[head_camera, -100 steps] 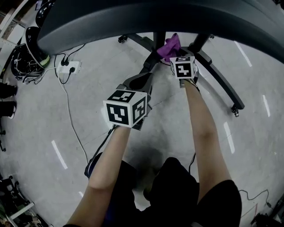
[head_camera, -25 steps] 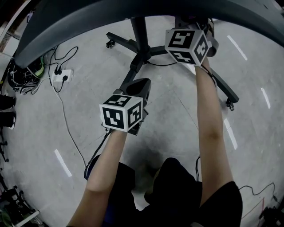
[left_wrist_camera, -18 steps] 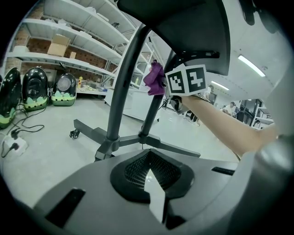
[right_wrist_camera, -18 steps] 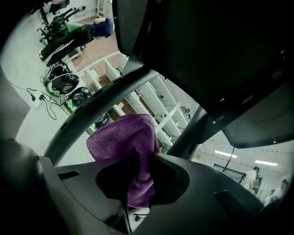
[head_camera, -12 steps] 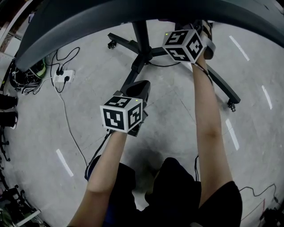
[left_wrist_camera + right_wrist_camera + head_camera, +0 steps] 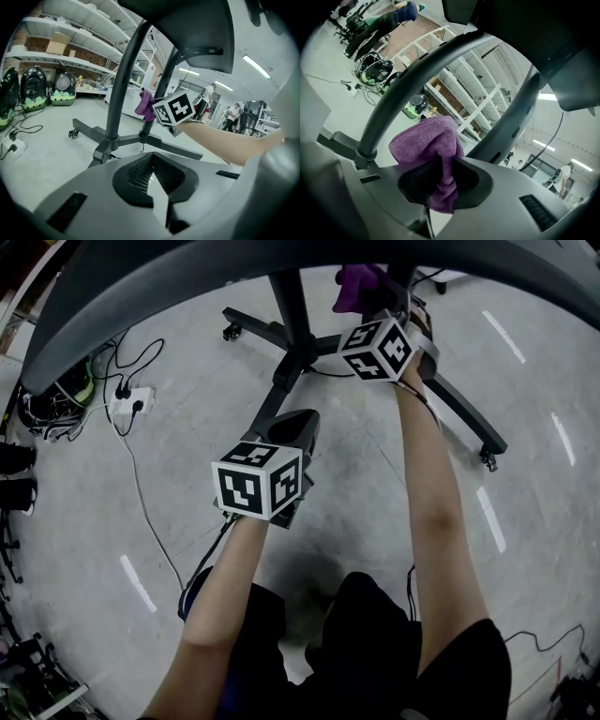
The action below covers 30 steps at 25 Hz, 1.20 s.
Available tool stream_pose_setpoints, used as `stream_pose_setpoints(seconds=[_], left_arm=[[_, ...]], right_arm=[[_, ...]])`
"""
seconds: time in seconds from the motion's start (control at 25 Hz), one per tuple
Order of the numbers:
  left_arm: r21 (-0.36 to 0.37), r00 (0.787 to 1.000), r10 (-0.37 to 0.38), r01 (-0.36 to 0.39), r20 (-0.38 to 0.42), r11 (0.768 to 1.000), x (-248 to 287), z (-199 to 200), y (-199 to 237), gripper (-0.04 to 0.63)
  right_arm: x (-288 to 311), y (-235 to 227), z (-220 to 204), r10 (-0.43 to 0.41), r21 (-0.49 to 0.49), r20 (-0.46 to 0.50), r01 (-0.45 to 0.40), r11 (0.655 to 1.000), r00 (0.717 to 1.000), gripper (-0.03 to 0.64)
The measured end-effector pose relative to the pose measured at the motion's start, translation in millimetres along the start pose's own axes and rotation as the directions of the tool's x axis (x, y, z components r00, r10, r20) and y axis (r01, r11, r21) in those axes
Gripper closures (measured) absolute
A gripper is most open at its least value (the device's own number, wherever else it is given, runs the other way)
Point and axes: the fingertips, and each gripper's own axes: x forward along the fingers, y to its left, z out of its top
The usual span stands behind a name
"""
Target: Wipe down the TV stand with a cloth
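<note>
Right hand-held gripper (image 6: 378, 313) dropped lower; purple cloth (image 6: 354, 287) back in sight, apparently against stand post (image 6: 404, 276).

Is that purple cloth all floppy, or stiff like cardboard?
Probably floppy: the purple cloth bunches and droops where the right gripper pinches it. Likely light and grippy rather than slippery, since one pinch holds its fuzzy weave.

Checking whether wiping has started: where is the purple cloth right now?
In the head view it is at the upper right: the purple cloth is clamped in the right hand-held gripper, at the TV stand's right-hand upright.
</note>
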Motion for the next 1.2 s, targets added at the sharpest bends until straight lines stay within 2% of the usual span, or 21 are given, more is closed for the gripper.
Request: stream_pose_setpoints(seconds=[0.28, 0.44, 0.76, 0.88, 1.0, 1.08, 1.2], left_arm=[[0.004, 1.000, 0.004, -0.004, -0.024, 1.000, 1.9, -7.7, -0.9, 0.588], [0.004, 1.000, 0.005, -0.005, -0.024, 1.000, 1.6, -7.4, -0.4, 0.588], [0.000, 0.999, 0.013, -0.013, -0.032, 1.000, -0.1, -8.5, 2.9, 0.588], [0.001, 0.999, 0.016, -0.016, -0.039, 1.000, 0.5, -11.7, 6.4, 0.588], [-0.001, 0.999, 0.021, -0.021, -0.040, 1.000, 1.7, -12.5, 8.9, 0.588], [-0.004, 0.999, 0.013, -0.013, -0.041, 1.000, 3.4, -12.6, 7.6, 0.588], [0.003, 0.999, -0.001, 0.001, -0.044, 1.000, 4.8, -13.4, 4.3, 0.588]], right_arm=[[9.3, 44.7, -46.9, 0.098, -0.043, -0.102, -0.103, 0.994, 0.990, 0.538], [14.1, 65.2, -69.9, 0.150, -0.011, -0.164, -0.154, 0.988, 0.975, 0.538], [20.0, 106.4, -120.5, 0.259, 0.017, -0.310, -0.267, 0.964, 0.915, 0.539], [18.3, 113.4, -132.6, 0.282, 0.052, -0.341, -0.282, 0.958, 0.897, 0.539], [16.8, 121.1, -140.3, 0.289, 0.040, -0.359, -0.294, 0.955, 0.888, 0.538], [16.0, 123.4, -142.2, 0.290, 0.049, -0.360, -0.293, 0.955, 0.887, 0.538], [15.4, 117.9, -139.0, 0.282, 0.116, -0.345, -0.258, 0.959, 0.895, 0.538]])
